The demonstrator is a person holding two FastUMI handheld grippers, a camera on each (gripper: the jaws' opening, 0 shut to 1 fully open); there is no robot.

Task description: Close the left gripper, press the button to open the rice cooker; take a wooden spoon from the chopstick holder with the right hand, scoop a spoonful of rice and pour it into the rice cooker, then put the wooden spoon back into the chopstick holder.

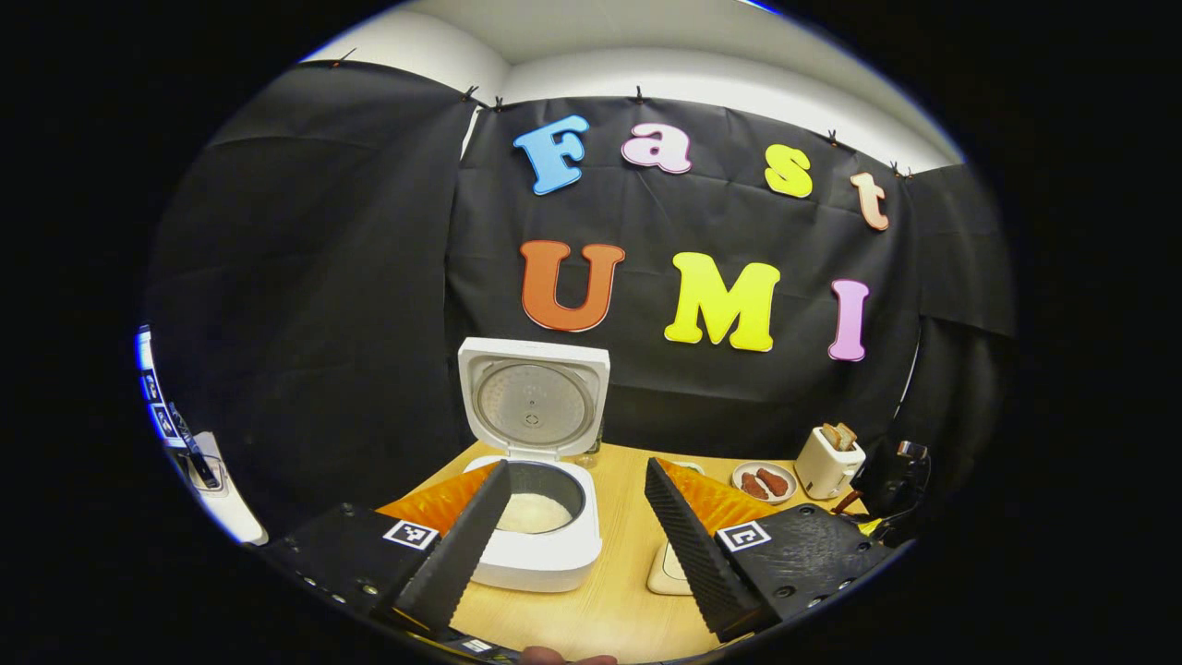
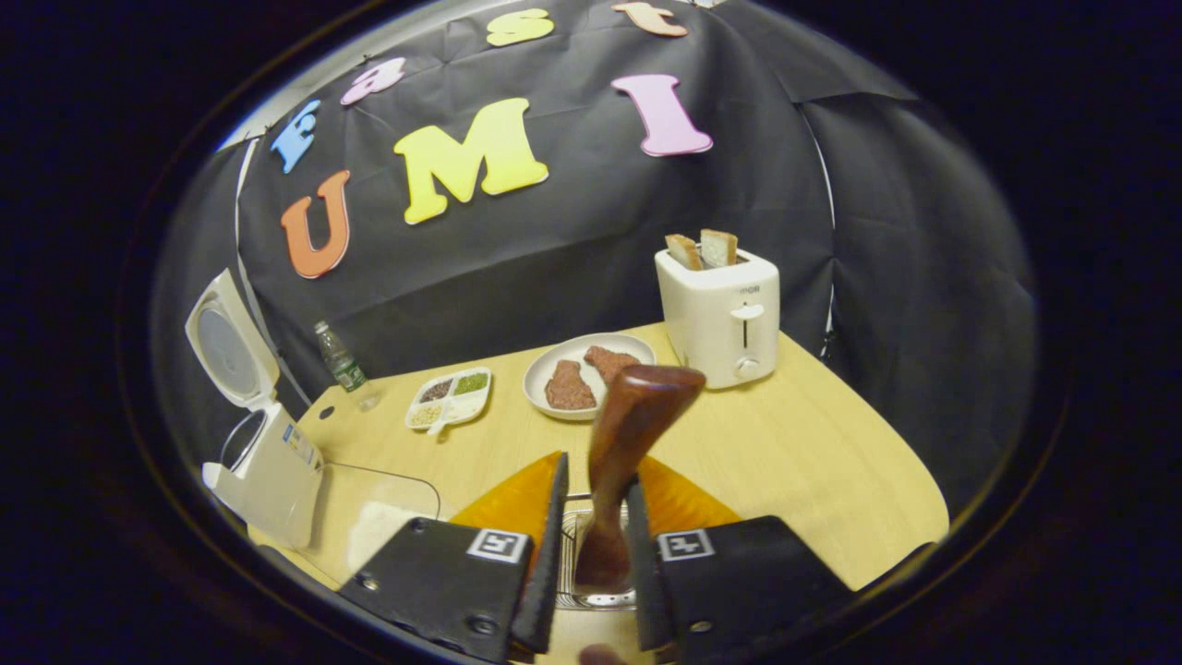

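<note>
The white rice cooker stands open on the wooden table with its lid upright and white rice in the pot. My left gripper hovers open just in front of it, holding nothing. In the right gripper view the cooker is far left. My right gripper is shut on the dark wooden spoon, which stands upright between the fingers. The spoon's lower end sits inside the wire chopstick holder, directly below the gripper.
A clear container of rice lies beside the cooker. A toaster with bread, a plate of meat, a divided dish of grains and a bottle stand toward the back of the table.
</note>
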